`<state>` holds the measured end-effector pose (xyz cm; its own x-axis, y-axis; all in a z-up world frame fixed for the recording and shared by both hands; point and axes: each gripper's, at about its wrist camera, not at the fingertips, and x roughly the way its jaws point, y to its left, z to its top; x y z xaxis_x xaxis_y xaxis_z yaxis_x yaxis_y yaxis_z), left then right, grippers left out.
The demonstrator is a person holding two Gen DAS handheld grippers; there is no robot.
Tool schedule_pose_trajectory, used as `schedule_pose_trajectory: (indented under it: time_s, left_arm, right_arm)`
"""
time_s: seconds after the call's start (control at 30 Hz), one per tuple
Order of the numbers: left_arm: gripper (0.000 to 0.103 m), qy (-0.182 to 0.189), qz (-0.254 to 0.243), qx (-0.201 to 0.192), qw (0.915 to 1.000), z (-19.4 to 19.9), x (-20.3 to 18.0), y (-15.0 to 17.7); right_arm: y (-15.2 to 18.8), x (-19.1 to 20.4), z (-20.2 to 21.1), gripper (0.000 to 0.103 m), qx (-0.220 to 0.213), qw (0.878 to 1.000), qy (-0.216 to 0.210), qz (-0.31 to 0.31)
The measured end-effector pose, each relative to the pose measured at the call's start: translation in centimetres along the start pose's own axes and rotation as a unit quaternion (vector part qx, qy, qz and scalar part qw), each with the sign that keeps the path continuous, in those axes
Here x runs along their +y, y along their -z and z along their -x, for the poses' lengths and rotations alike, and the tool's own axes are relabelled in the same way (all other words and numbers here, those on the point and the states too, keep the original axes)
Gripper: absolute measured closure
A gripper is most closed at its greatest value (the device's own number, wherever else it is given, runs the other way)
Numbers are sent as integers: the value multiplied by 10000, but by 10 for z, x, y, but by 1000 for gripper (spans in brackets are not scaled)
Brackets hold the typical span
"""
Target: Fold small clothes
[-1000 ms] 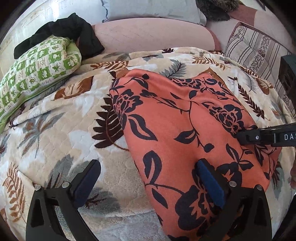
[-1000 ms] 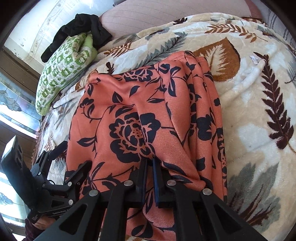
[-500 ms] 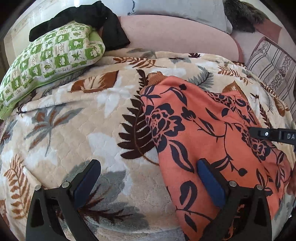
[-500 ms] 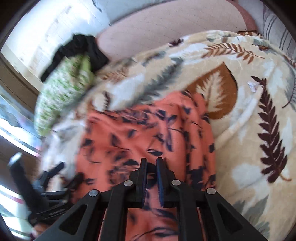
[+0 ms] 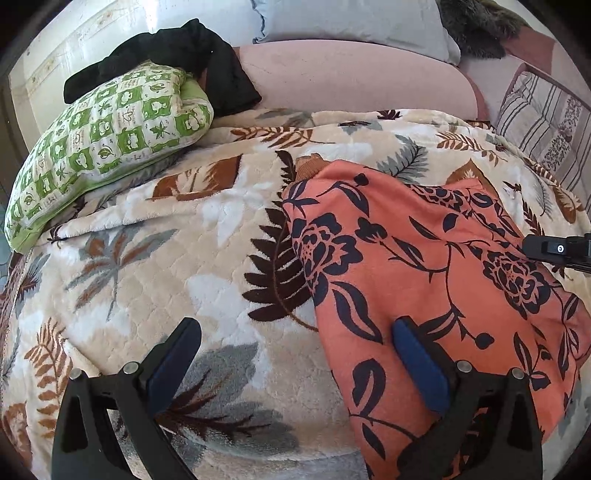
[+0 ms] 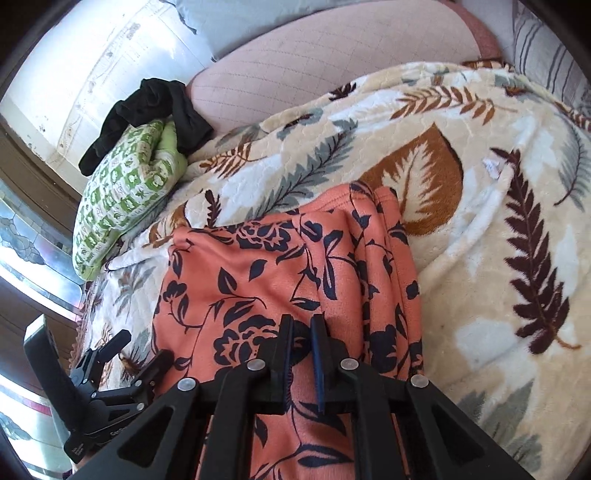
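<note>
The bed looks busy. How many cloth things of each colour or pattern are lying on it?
Orange floral garment: 1
Black garment: 1
Green checked pillow: 1
Cream leaf-print blanket: 1
Pink quilted cover: 1
Pale blue pillow: 1
Striped cushion: 1
Total: 7

Leaf-print blanket [image 5: 177, 266] over bed; green checked pillow [image 5: 107, 136]; sunlit white wall [image 6: 85, 70].
</note>
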<state>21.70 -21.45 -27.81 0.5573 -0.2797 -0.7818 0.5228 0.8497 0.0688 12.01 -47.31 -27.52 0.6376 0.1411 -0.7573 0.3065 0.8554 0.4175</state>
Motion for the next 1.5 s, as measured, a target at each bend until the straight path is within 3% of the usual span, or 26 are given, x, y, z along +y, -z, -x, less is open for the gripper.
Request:
schedule_pose_trajectory:
  time_s: [0.13,0.27,1.03,1.33,1.5]
  left_arm:
    - [0,28,51,13,10000,-1,1,0]
    - [0,-14,22,-7,10000,-1,-1,1]
    - [0,60,159,17,9999,-2,2,3]
    - [0,95,15,-10,10000,13,-6,-1]
    - [0,75,-204,-47,9998,18,-15,2]
  right_arm:
    - [3,7,6,91,-66,9998,-1,169]
    - [8,7,-17,91,289,9985,314,353]
    - [7,3,-15,91,180,9992,261,223]
    - [5,16,6,90,-268,9989,78,374]
    - [5,23,0,90,-88,9986,256,446]
